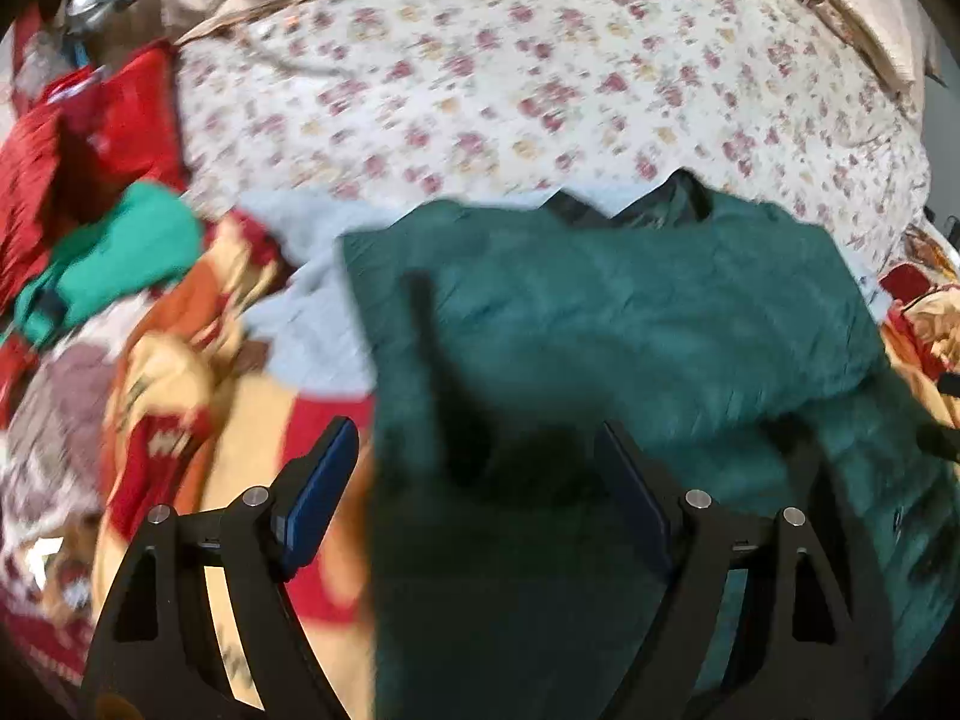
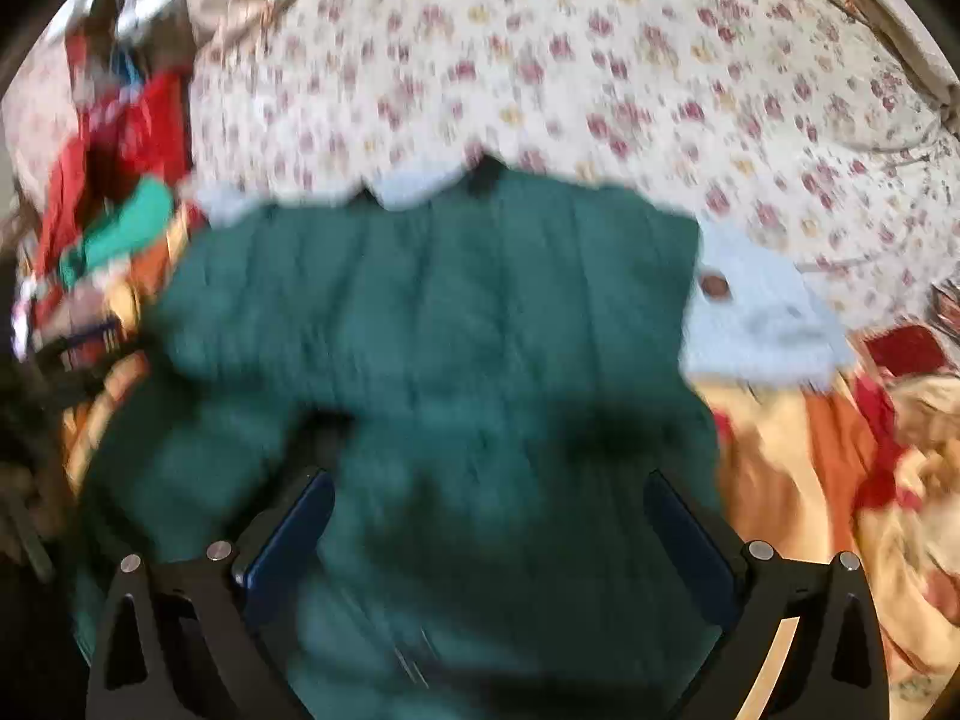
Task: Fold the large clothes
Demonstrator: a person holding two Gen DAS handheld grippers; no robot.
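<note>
A large dark green garment (image 1: 600,312) lies spread on a bed, folded over on top of a light blue cloth (image 1: 312,312). It also fills the middle of the right wrist view (image 2: 456,312). My left gripper (image 1: 477,456) is open and empty just above the garment's near left edge. My right gripper (image 2: 489,510) is open and empty over the garment's near part. Both views are blurred by motion.
A floral bedsheet (image 1: 510,78) covers the far half of the bed. A red, orange and cream blanket (image 1: 198,396) lies under the clothes. A pile of red and bright green clothes (image 1: 108,228) sits at the left. The light blue cloth (image 2: 762,324) sticks out at the right.
</note>
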